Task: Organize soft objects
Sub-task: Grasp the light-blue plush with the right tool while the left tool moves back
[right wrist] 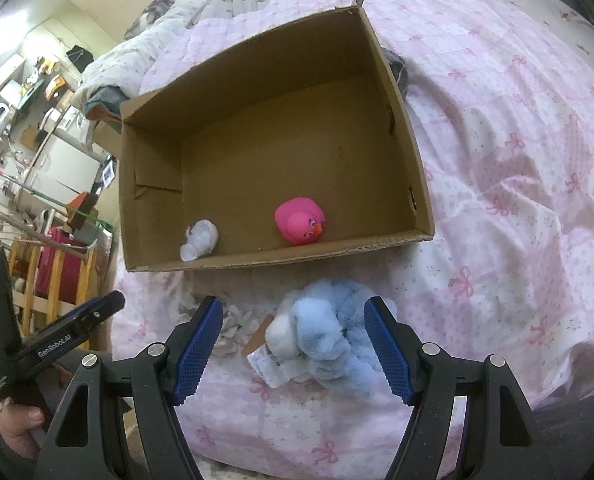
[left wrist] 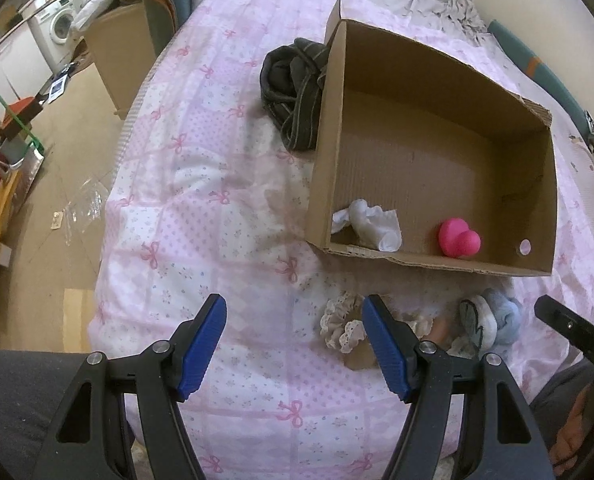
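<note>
Fingers of left gripper and right gripper spread. Blue plush lay on pink quilted bed, near cardboard box holding pink duck. Washing machine far left.

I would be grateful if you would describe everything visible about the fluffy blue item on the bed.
The fluffy blue item is a pale blue plush bundle, bunched into folds, with a white rounded part and a printed white tag at its left side. It lies on the pink bow-print quilt just outside the cardboard box's near wall, between the open right gripper's blue pads, which do not yet touch it.
</note>
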